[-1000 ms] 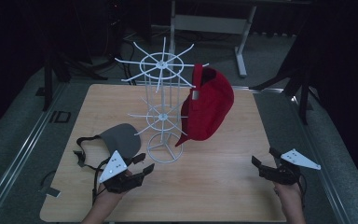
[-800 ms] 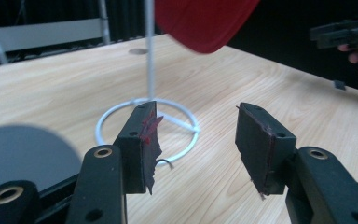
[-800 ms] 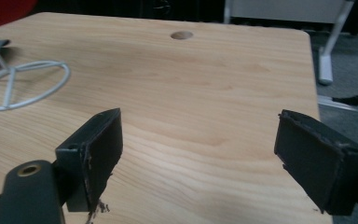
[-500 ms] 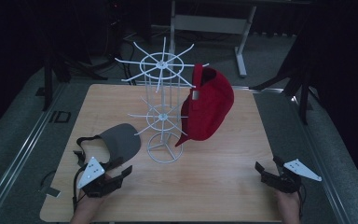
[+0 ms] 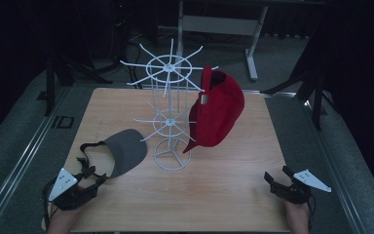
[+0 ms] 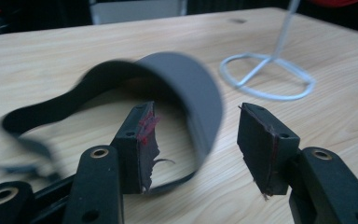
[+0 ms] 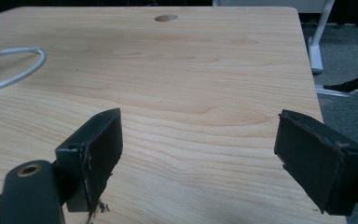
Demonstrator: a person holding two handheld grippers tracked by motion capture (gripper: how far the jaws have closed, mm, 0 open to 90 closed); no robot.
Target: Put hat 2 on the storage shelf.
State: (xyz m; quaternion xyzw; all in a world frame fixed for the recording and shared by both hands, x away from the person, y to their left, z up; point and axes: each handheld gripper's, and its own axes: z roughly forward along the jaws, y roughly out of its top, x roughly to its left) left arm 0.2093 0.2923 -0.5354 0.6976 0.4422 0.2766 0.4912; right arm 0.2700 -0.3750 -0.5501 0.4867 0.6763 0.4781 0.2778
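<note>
We hold the left gripper at the grey visor, its jaws parted and gripping nothing.

From above, the visor lies on the table just ahead of the left gripper, left of the white rack, with its black strap curling toward us. In the left gripper view the visor arches just beyond the 2 jaws, its curved edge dipping into the gap between them; neither pad presses it. The right gripper sits well apart near the table's right front corner, released, with bare wood between its jaws. A red cap hangs on the rack.
</note>
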